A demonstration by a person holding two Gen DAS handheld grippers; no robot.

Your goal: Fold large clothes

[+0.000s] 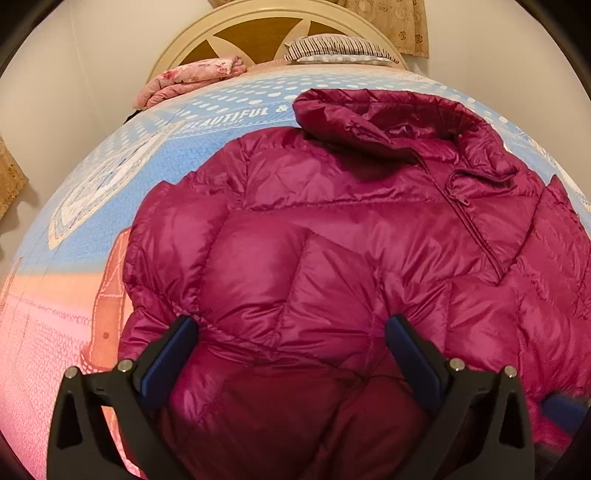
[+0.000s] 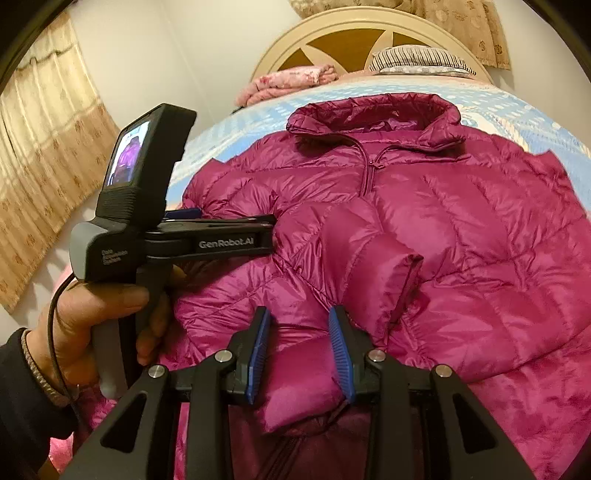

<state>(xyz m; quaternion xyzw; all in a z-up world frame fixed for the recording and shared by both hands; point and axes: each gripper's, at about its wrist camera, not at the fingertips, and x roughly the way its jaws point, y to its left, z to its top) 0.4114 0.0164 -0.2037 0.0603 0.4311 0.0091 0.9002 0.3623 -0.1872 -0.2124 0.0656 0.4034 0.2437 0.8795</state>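
A magenta quilted down jacket (image 1: 332, 229) lies front up on the bed, collar toward the headboard, zipper shut. It also shows in the right wrist view (image 2: 461, 229). One sleeve (image 2: 369, 251) is folded across the chest, its cuff near the middle. My left gripper (image 1: 291, 328) is wide open just above the jacket's left side, holding nothing. The left gripper's body (image 2: 207, 240) also shows in the right wrist view, held in a hand. My right gripper (image 2: 299, 325) is partly open over the lower front, with a fold of jacket fabric between its blue pads (image 2: 340, 343); I cannot see the pads pressing on it.
The bed has a blue and pink printed sheet (image 1: 110, 206). A folded pink floral blanket (image 1: 192, 79) and a striped pillow (image 1: 332, 50) lie by the cream headboard (image 1: 266, 22). Beige curtains (image 2: 44, 155) hang at the left wall.
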